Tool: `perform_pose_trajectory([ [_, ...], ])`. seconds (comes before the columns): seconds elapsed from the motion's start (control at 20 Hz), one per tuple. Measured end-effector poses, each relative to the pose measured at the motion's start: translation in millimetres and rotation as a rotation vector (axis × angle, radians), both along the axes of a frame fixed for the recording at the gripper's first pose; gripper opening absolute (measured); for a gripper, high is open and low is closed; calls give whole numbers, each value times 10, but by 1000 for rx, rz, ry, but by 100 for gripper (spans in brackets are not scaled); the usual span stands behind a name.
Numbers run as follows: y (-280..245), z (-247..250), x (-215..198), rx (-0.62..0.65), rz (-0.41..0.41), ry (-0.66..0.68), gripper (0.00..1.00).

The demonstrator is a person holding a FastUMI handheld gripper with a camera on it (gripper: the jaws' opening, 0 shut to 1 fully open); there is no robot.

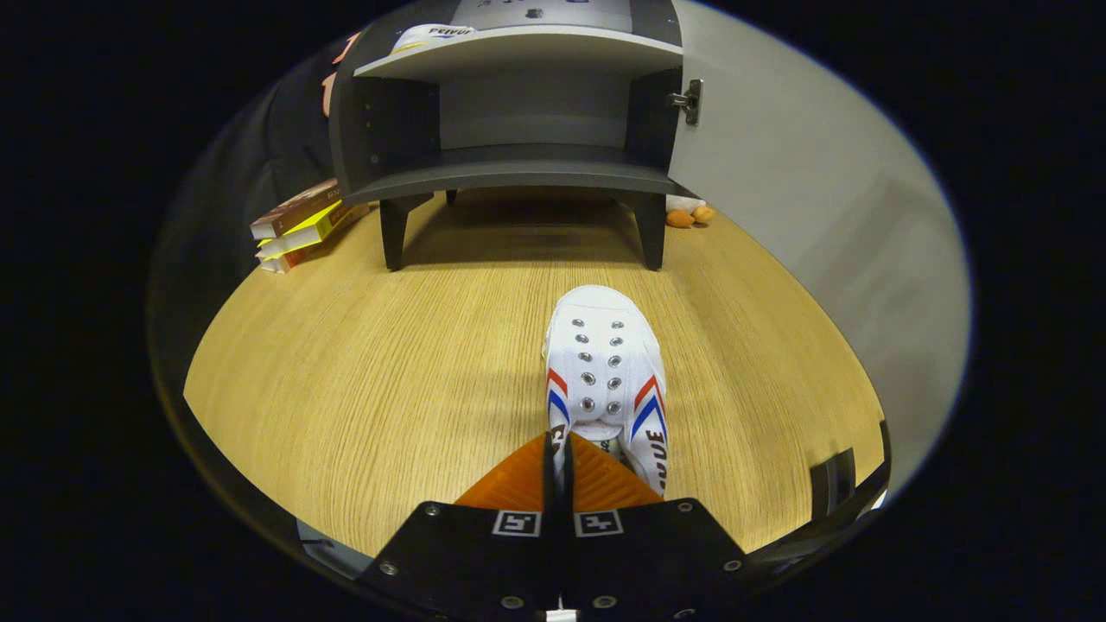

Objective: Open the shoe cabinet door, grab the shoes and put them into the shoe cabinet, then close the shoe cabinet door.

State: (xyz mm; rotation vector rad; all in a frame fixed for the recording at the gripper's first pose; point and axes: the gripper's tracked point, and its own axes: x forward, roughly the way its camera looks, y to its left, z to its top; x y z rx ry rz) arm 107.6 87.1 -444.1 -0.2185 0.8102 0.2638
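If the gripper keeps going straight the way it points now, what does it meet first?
The gripper is already shut on the white shoe's heel edge; beyond its toe, likely bare table, then the open cabinet.

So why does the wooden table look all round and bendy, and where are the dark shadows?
In the gripper view the fisheye lens bows the light wooden table into a curve; the darkest shadow lies under the dark grey open shoe cabinet; a soft one sits beside the white lace-up shoe with red and blue stripes, whose heel edge the gripper fingers pinch.
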Motion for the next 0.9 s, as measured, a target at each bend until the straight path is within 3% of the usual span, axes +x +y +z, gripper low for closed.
perform_pose_trajectory([
  [0.5,55,684,-94,70,-15,-83,0],
  [0.9,214,1649,-158,90,-5,-225,0],
])
